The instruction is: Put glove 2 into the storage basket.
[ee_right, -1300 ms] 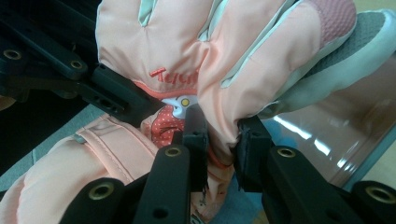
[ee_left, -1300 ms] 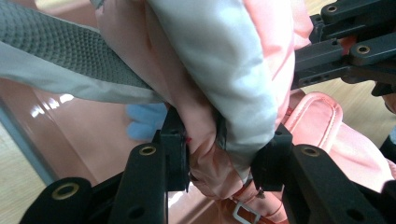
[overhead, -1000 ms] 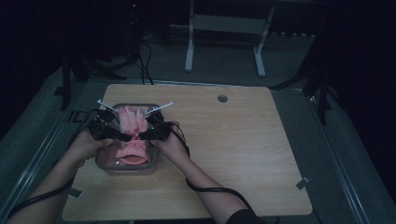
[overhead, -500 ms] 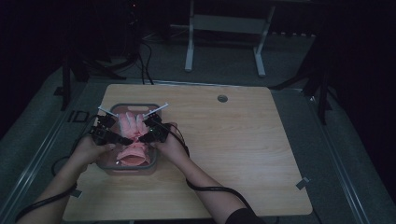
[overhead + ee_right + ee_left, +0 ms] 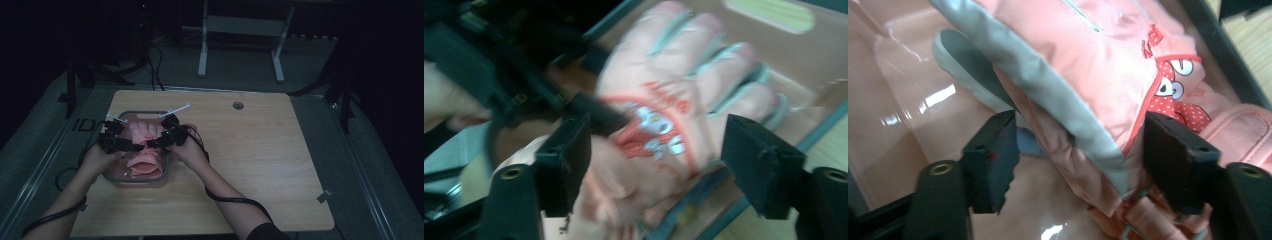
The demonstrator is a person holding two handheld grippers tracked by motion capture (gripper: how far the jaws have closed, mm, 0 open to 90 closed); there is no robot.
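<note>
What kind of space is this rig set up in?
Probably a lab or data-collection studio, not a home: one bare wooden table on a grey floor, dark surroundings, a metal stand behind it, and cabled hand-held grippers, left gripper and right gripper, working a pink glove in a clear bin.

Wooden table (image 5: 260, 165) with round grommet (image 5: 238, 105); white frame legs (image 5: 202, 50) beyond.

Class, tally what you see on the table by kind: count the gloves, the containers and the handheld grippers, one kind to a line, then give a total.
Pink gloves: 1 clearly seen (more pink fabric lies beneath, too bunched to count)
Clear containers: 1
Handheld grippers: 2, the left gripper and the right gripper
Total: 4
</note>
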